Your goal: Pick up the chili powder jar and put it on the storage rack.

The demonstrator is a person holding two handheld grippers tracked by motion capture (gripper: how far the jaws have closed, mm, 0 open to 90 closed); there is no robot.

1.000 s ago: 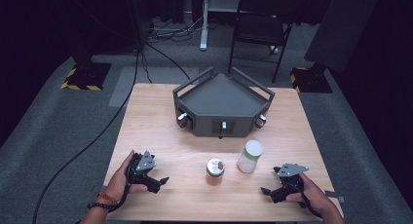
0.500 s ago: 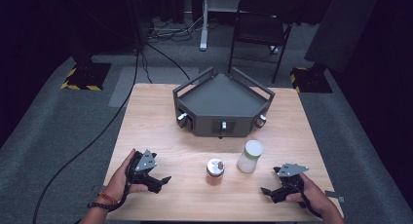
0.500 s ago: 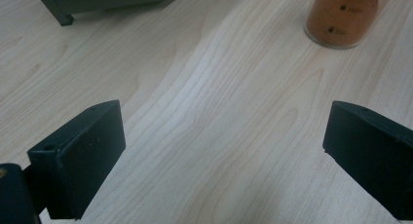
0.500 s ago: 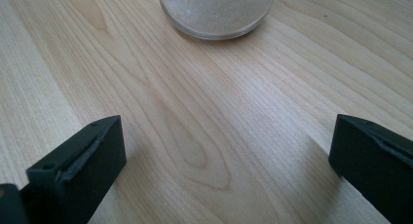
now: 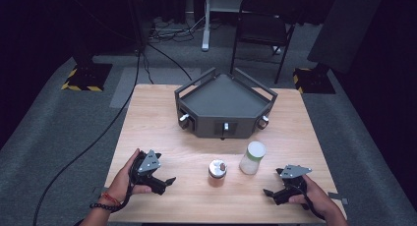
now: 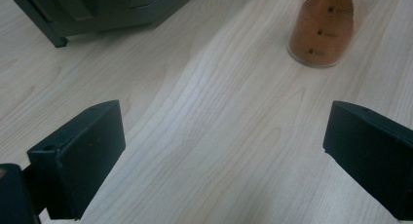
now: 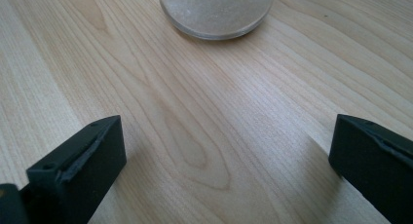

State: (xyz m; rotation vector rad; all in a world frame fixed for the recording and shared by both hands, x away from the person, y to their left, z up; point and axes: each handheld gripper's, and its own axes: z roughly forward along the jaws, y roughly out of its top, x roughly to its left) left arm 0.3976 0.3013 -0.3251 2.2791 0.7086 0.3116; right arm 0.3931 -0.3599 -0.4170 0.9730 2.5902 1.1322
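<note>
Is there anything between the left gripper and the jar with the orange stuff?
No. In the left gripper view only bare wooden table lies between the open left gripper and the jar of orange powder.

A dark five-sided tray (image 5: pixel 223 96) sits at the far middle of the bench (image 5: pixel 147 115); behind the tray, a chair (image 5: pixel 265 19) and floor cables (image 5: pixel 167 29).
</note>
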